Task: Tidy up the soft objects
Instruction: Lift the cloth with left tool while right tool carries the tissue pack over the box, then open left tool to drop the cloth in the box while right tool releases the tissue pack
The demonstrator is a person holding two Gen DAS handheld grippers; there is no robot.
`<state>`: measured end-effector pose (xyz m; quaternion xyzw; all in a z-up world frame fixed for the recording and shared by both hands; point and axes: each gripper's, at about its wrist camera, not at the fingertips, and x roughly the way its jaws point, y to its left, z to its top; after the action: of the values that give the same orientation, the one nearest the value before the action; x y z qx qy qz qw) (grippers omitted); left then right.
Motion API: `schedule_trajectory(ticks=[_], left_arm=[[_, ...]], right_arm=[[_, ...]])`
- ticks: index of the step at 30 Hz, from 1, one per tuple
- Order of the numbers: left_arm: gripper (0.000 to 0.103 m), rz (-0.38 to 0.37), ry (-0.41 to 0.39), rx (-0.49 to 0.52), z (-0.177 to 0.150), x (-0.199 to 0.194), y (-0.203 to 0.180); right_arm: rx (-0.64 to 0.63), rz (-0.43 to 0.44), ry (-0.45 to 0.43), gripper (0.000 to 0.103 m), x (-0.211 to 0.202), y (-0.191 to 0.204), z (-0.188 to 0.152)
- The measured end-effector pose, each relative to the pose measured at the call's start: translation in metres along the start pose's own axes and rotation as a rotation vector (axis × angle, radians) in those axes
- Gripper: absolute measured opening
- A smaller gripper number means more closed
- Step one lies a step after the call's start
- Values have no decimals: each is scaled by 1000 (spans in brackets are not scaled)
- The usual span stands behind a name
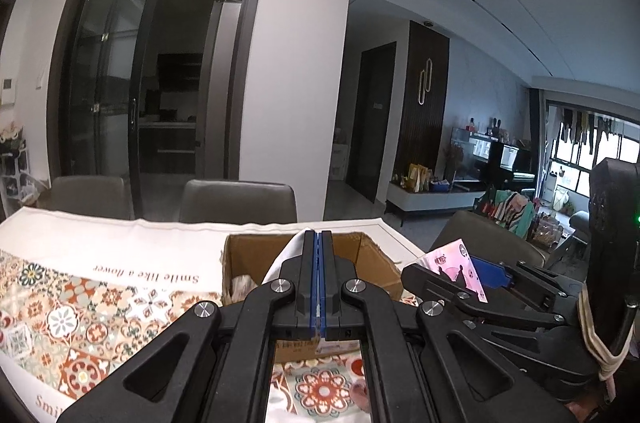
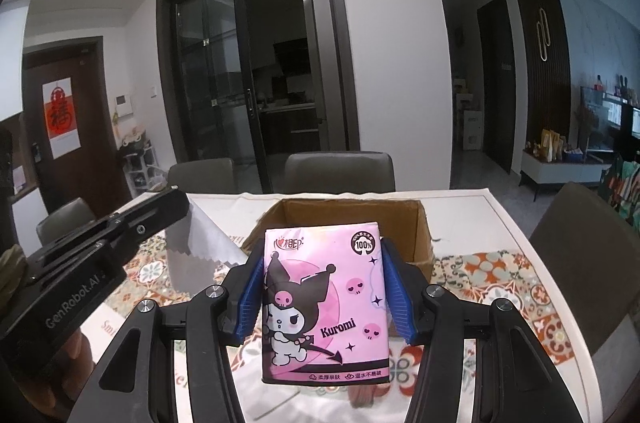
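Tissue pack (image 2: 325, 303) clamped in right claw (image 2: 325, 297), held above the bench (image 2: 500, 223) short of the box (image 2: 352, 213); left claw (image 1: 319, 275) clenched on a white cloth (image 1: 289, 253) over the box; neither dropped in yet, judging by this.

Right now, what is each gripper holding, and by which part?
Right gripper: pink Kuromi tissue pack, clamped by its two side edges. Left gripper: white cloth, pinched at one edge.

The left gripper (image 1: 319, 277) hides the cardboard box's (image 1: 236, 259) contents (mostly).
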<state>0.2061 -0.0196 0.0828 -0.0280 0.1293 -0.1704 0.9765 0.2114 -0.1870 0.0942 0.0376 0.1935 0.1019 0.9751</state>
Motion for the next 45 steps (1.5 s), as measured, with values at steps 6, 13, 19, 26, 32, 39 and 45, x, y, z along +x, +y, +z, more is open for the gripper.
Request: schedule_trajectory(ticks=[6,13,19,26,32,39,45], left_arm=[[3,1,-1,17,8,22,2],[3,11,0,43,14,49,3],[3,20,16,68,14,77,4],[3,31,52,78,11,112,11],[3,42,86,92,6,136,15],[3,52,151,98,-9,161,19],[3,54,203,103,-21,174,21]], right_arm=[[-10,-10,-12,55,21,-6,14],[-25,-22,-16,55,48,-15,28],[-25,-34,-16,55,71,-27,35],[-25,-25,-7,55,98,-41,39],[-22,-21,33,55,123,-51,37],[-33,-23,90,55,148,-56,29],[-45,-16,132,55,162,-64,23]])
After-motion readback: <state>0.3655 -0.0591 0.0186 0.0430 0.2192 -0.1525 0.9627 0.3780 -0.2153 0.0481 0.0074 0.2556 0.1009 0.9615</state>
